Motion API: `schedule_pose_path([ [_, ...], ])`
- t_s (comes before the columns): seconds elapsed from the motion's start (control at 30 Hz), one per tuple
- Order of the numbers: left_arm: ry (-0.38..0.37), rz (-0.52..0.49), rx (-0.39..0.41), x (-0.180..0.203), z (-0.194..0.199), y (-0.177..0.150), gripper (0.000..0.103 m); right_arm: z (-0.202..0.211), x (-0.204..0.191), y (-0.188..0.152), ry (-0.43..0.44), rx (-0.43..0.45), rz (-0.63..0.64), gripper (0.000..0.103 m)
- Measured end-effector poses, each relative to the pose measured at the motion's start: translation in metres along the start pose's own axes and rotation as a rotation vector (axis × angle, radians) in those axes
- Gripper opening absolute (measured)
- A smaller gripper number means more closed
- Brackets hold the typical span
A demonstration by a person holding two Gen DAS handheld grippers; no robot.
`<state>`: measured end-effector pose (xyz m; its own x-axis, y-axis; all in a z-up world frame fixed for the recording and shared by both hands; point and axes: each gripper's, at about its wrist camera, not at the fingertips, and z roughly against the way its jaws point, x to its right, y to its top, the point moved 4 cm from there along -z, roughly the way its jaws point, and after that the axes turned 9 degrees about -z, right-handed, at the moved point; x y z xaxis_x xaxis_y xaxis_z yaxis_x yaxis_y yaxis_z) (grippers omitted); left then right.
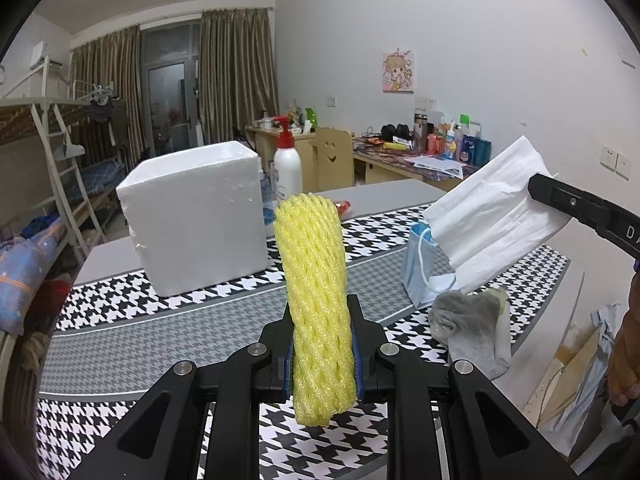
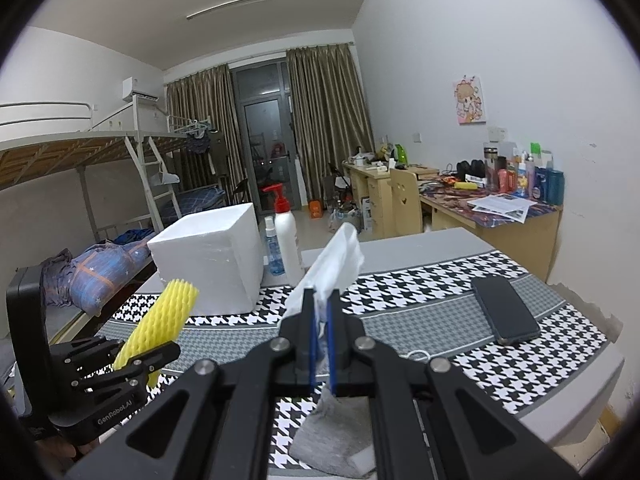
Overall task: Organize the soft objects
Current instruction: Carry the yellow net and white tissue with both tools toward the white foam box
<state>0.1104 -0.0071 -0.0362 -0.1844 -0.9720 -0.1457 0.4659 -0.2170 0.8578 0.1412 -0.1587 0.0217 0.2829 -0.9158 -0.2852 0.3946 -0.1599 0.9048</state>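
Note:
My left gripper [image 1: 321,312] is shut on a yellow foam net sleeve [image 1: 312,256], held upright above the houndstooth tablecloth [image 1: 180,312]. The right wrist view shows the same sleeve [image 2: 166,316] and left gripper [image 2: 146,356] at the lower left. My right gripper [image 2: 324,312] is shut on a white pleated face mask [image 2: 336,264], lifted off the table. In the left wrist view that mask [image 1: 492,216] and right gripper [image 1: 538,188] are at the right. A blue mask [image 1: 420,268] sits below it, and a grey sock [image 1: 472,320] lies on the cloth. The sock [image 2: 336,436] is under the right gripper.
A white foam box [image 1: 192,216] stands at the table's back left, with a red-pump white bottle [image 2: 288,236] and a small blue spray bottle [image 2: 274,254] beside it. A black phone [image 2: 506,310] lies on the right. Bunk beds are left, cluttered desks behind. A person's hand [image 1: 624,360] shows at the right edge.

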Motion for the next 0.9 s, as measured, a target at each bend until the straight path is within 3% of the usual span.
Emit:
schedule_pose_path([
  [0.9, 0.073, 0.019, 0.043, -0.049, -0.001, 0.031, 0.022, -0.038, -0.031, 0.017, 0.057, -0.022, 0.03, 0.007],
])
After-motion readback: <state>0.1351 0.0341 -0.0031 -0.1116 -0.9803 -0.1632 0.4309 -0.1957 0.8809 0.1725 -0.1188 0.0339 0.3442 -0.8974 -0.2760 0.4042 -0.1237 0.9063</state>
